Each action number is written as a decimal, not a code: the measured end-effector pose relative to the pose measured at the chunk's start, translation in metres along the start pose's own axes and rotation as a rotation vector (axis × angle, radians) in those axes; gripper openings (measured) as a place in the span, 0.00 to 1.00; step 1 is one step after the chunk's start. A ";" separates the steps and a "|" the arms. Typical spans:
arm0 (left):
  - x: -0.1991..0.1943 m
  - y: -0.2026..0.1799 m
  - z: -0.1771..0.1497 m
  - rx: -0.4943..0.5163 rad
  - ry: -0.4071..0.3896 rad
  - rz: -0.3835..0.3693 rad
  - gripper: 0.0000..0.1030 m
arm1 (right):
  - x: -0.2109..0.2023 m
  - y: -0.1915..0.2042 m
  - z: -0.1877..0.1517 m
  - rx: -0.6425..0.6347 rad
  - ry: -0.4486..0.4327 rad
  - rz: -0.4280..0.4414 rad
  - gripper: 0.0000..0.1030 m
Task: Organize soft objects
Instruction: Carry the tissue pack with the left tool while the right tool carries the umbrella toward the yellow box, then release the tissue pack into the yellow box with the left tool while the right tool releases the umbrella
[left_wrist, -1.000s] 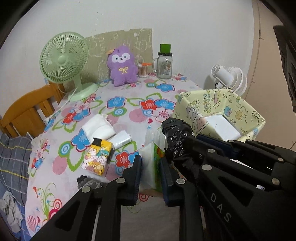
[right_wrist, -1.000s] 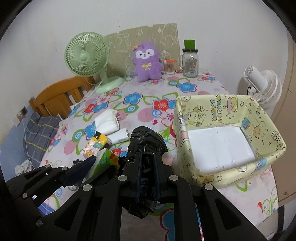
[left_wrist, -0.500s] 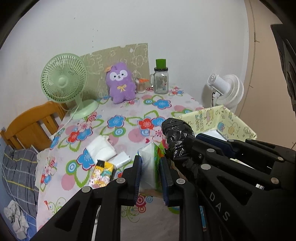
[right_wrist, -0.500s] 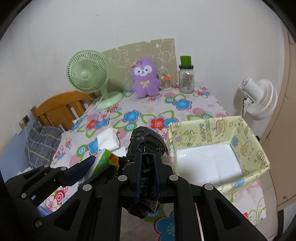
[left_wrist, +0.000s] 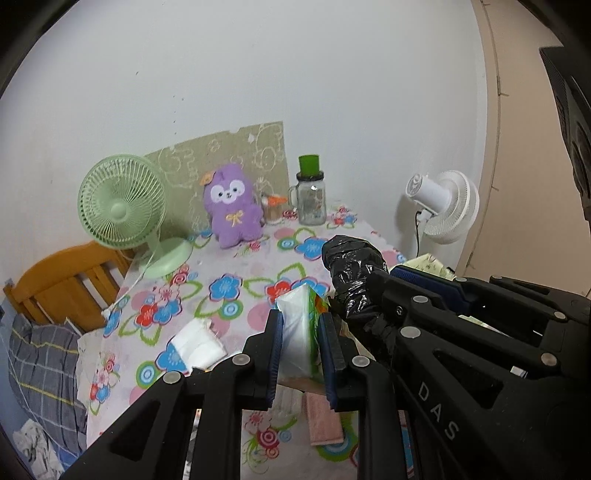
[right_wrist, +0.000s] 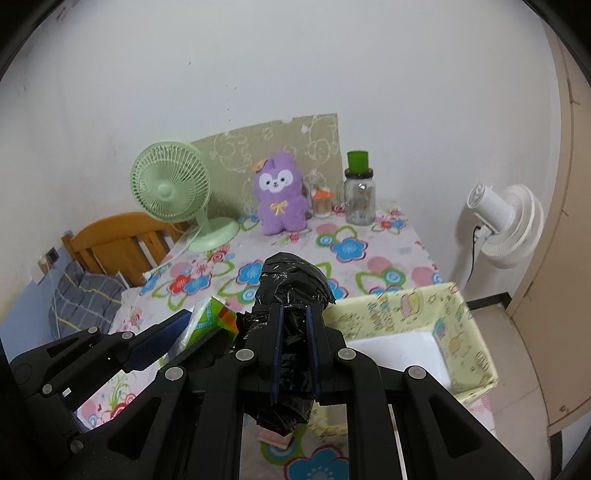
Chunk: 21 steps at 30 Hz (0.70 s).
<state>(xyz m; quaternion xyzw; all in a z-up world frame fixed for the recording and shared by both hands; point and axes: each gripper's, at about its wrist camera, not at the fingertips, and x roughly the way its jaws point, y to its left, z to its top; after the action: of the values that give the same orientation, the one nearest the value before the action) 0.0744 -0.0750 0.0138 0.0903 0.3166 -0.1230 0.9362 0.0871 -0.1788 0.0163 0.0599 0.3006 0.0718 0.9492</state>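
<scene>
A pale green desk fan (left_wrist: 122, 206), a purple plush toy (left_wrist: 232, 211), a clear glass jar with a green lid (left_wrist: 311, 199) and a white pedestal fan (right_wrist: 506, 225) stand beyond the flowered tablecloth (left_wrist: 236, 291). The left gripper (left_wrist: 302, 363) clamps a green-and-white soft tissue pack (left_wrist: 301, 332) held above the cloth, long axis pointing away from the camera. The right gripper (right_wrist: 294, 360) squeezes a crumpled black plastic bundle (right_wrist: 290, 291), also pointing forward, just beside the yellow cartoon-print box (right_wrist: 413, 314), whose near wall the gripper hides.

Both grippers, left (left_wrist: 301, 354) and right (right_wrist: 294, 349), raised higher above the bench (left_wrist: 236, 280); tissue pack (left_wrist: 301, 332) and black bundle (right_wrist: 291, 291) lifted with them.
</scene>
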 end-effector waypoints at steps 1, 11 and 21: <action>-0.001 -0.003 0.003 0.003 -0.006 -0.002 0.18 | -0.002 -0.004 0.002 0.001 -0.004 -0.006 0.15; 0.007 -0.035 0.019 0.028 -0.024 -0.065 0.18 | -0.009 -0.040 0.004 0.029 -0.008 -0.078 0.15; 0.028 -0.063 0.021 0.053 0.010 -0.120 0.18 | 0.003 -0.069 -0.002 0.071 0.022 -0.122 0.15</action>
<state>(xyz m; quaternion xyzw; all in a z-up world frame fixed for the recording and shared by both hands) 0.0899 -0.1451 0.0070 0.0966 0.3230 -0.1870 0.9227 0.0954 -0.2457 0.0019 0.0742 0.3163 0.0038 0.9457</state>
